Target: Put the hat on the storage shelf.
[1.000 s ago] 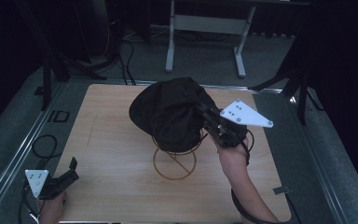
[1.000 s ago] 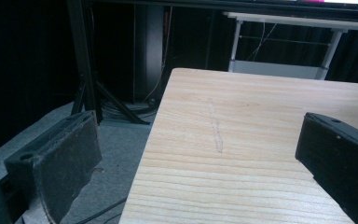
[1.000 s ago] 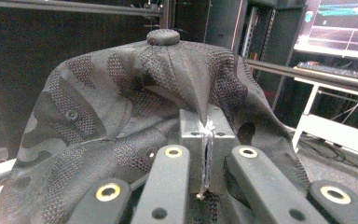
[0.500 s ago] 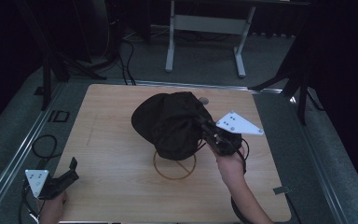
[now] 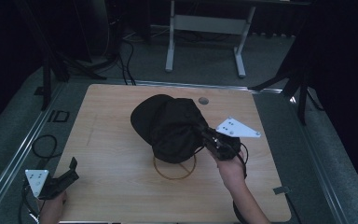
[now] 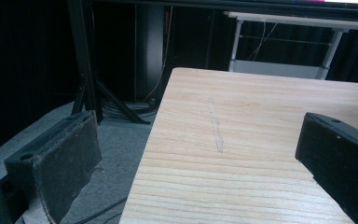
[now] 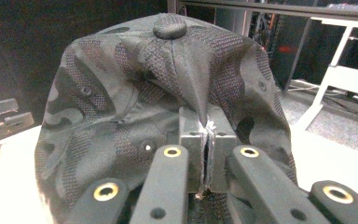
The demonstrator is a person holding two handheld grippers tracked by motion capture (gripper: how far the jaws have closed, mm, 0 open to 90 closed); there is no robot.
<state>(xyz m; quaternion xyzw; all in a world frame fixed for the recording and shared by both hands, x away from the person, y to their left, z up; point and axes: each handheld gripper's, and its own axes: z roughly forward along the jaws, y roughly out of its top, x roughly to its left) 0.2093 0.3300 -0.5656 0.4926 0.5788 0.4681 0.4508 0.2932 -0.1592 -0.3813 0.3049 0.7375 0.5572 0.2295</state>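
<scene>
At the near left corner of the wooden surface (image 5: 112,135), the left gripper (image 5: 63,179) rests with its 2 fingers (image 6: 60,163) wide apart, holding nothing. Farther in, the right gripper (image 5: 212,140) pinches a fold of the black cap (image 5: 172,126), held over a wire ring (image 5: 175,168).

Cap (image 5: 173,128) sits mid-table (image 5: 107,140), over the far part of a wire ring (image 5: 173,170) lying flat on the top, w/ its brim toward the far-left. Right gripper (image 5: 204,134) is just right of the cap, clamped on a fold of its fabric. Left gripper (image 5: 70,169) is well apart at the near-left corner, beside the table edge, w/ a cable loop (image 5: 44,145) on the floor left of the table.
</scene>
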